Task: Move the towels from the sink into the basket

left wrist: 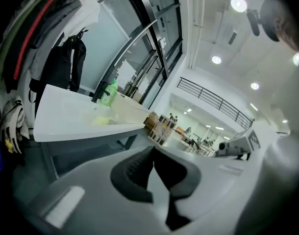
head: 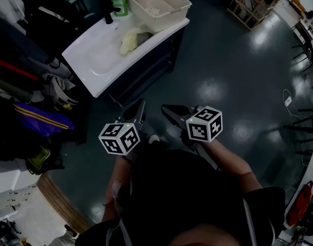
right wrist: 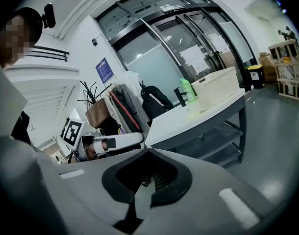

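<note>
Dark glossy floor [head: 223, 60] fills the room. At far left a white rectangular sink [head: 90, 60] tops a dark shelved desk [head: 146, 73]. Pale yellow crumpled towels [head: 130, 40] lie in the sink at its far right end, just beside the cream perforated plastic basket [head: 172, 12] standing on that end. A green plastic bottle [head: 119, 1] stands next to a black tap [head: 108, 6] at the back; its label is too small to read.

Both grippers hang over the floor, well short of the sink. The left gripper [head: 141, 107] has its fingers together on nothing, and so does the right gripper [head: 168, 109]. Each cube bears black-and-white square markers.

A blue wall notice [right wrist: 104, 70] and papers on the glass doors [right wrist: 198, 58] carry print that cannot be read.
</note>
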`<action>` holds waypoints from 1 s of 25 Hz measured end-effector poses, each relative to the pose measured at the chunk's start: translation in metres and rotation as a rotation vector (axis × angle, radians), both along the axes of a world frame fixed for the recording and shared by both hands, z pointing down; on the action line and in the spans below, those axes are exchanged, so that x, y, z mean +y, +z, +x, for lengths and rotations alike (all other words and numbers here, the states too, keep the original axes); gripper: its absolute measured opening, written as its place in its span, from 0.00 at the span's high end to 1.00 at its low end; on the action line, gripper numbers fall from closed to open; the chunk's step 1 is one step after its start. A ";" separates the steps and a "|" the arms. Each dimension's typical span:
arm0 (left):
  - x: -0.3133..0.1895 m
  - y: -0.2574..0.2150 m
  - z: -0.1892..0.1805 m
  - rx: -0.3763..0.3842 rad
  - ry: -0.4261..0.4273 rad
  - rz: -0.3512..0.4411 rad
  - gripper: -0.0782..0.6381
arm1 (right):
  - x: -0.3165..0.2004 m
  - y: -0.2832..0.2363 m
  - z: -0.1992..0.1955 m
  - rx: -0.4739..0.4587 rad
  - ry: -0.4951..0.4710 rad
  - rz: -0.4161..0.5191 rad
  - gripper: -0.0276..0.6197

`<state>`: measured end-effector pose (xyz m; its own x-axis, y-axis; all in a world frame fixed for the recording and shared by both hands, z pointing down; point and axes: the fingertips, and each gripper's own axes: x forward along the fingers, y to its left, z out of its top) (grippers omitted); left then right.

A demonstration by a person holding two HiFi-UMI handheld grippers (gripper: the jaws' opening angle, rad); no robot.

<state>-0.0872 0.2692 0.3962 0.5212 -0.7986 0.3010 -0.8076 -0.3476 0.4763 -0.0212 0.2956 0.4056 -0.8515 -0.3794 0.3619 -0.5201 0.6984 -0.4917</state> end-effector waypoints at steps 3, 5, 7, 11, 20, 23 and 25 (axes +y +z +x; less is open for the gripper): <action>-0.012 0.006 -0.013 -0.003 0.010 -0.017 0.88 | -0.014 0.002 -0.015 0.005 0.001 -0.007 0.96; -0.018 0.009 -0.022 -0.001 0.013 -0.025 0.88 | -0.023 0.004 -0.026 0.010 -0.003 -0.011 0.96; -0.024 0.013 -0.031 -0.001 0.015 -0.033 0.88 | -0.030 0.007 -0.038 0.016 -0.010 -0.016 0.96; -0.036 0.015 -0.044 -0.018 0.024 -0.041 0.88 | -0.042 0.009 -0.058 0.017 -0.032 -0.023 0.96; -0.055 0.024 -0.063 -0.050 0.031 -0.054 0.88 | -0.062 0.017 -0.078 0.019 -0.049 -0.041 0.96; -0.066 0.025 -0.063 -0.049 0.035 -0.056 0.88 | -0.076 0.018 -0.078 0.020 -0.047 -0.041 0.96; -0.075 0.026 -0.062 -0.041 0.036 -0.057 0.88 | -0.087 0.019 -0.076 0.019 -0.047 -0.041 0.96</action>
<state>-0.1490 0.1942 0.4219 0.5358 -0.7602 0.3674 -0.8142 -0.3499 0.4633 -0.0970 0.2087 0.4246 -0.8611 -0.3235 0.3923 -0.4965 0.7016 -0.5111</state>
